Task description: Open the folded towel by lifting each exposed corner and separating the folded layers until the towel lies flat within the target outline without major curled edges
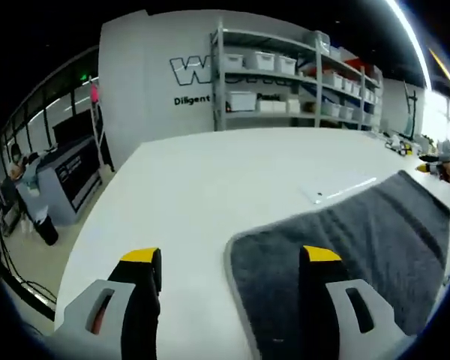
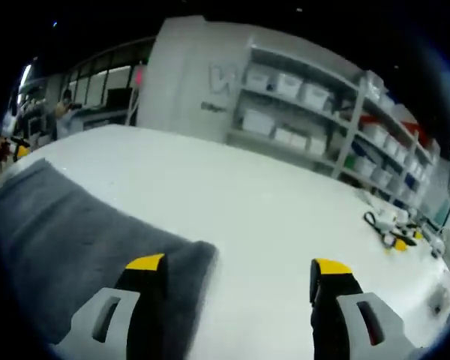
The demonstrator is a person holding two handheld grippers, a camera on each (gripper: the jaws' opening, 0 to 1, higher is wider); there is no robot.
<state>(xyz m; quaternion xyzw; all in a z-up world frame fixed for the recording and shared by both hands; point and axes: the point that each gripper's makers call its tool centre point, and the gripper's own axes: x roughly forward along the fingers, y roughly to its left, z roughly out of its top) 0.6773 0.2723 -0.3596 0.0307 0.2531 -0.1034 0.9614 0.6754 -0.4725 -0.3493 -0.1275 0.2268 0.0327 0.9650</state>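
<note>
On the white table (image 1: 202,180) the grey towel (image 1: 352,247) lies spread. The left gripper (image 1: 232,259) hangs over its near corner, jaws spread and empty; the right gripper (image 2: 236,266) straddles the opposite corner, jaws likewise spread. Shelving (image 1: 285,75) stands behind.

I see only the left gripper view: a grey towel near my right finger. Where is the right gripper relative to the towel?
Observer: In the right gripper view, the right gripper is open at the towel's other end; its left finger is over the corner, its right finger over bare table.
Operator: Is it holding cloth?
Observer: No, nothing sits between the fingers.
Operator: Anything else on the table on that side?
Observer: Yes, small black and yellow tools lie near the far edge, apart from the towel.
Operator: And my left gripper?
Observer: The left gripper is open; its right finger is over the towel.
</note>
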